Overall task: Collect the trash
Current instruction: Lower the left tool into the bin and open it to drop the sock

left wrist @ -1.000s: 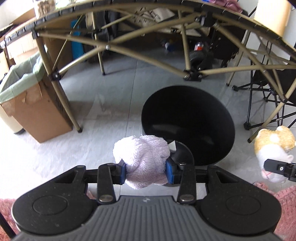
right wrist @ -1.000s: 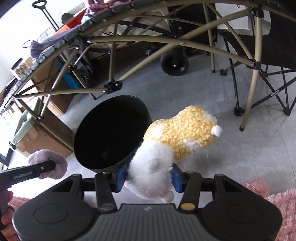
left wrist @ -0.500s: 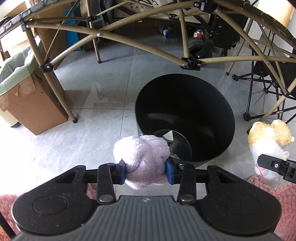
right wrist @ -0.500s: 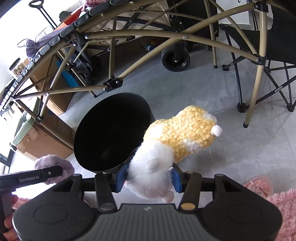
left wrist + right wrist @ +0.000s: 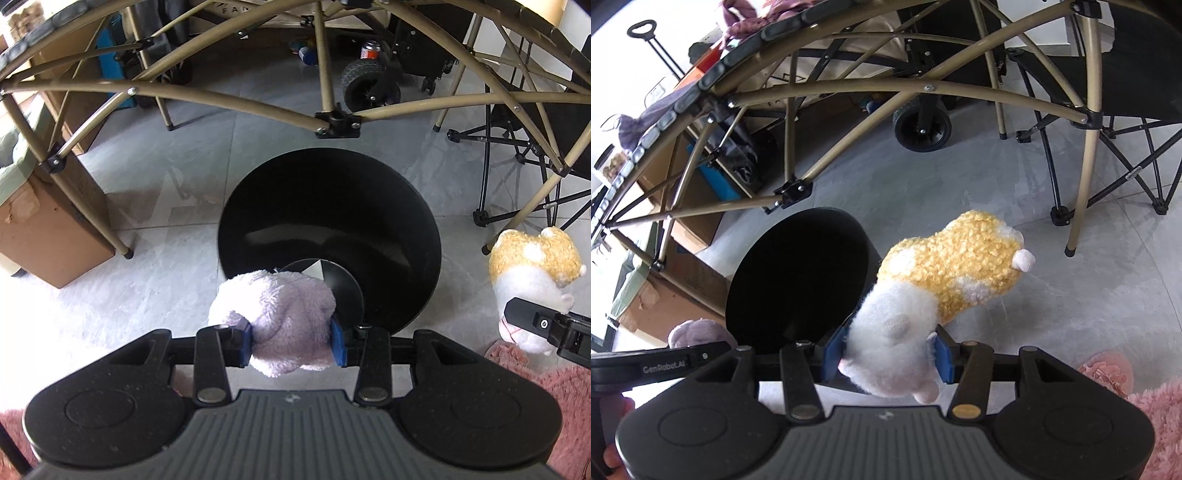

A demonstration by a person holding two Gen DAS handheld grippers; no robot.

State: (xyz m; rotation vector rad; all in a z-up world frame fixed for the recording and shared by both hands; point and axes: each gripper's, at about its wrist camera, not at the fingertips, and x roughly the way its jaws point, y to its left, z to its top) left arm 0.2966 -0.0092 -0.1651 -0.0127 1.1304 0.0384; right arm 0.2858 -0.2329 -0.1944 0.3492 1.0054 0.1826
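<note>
My left gripper (image 5: 291, 341) is shut on a pale purple plush toy (image 5: 280, 317), held at the near rim of a round black bin (image 5: 424, 229) that stands on the grey tile floor. The bin's dark inside holds a small round base with a light patch. My right gripper (image 5: 886, 356) is shut on the white end of a yellow-and-white plush toy (image 5: 953, 273), just right of the same black bin (image 5: 798, 280). The yellow plush (image 5: 532, 266) and the right gripper's finger show at the right edge of the left wrist view. The purple plush (image 5: 698, 332) shows at lower left in the right wrist view.
A folding table's tan metal legs (image 5: 332, 118) arch over the bin. A lined cardboard box (image 5: 44, 229) stands at left. Folding chair legs (image 5: 1126, 177), a black wheel (image 5: 921, 127) and a pink fluffy rug (image 5: 1160, 424) are around. A hand (image 5: 613, 454) shows at lower left.
The left gripper has moved forward with the purple plush, so the bin's opening now lies more directly under and ahead of it. The right gripper holds nearly still with the yellow plush.
</note>
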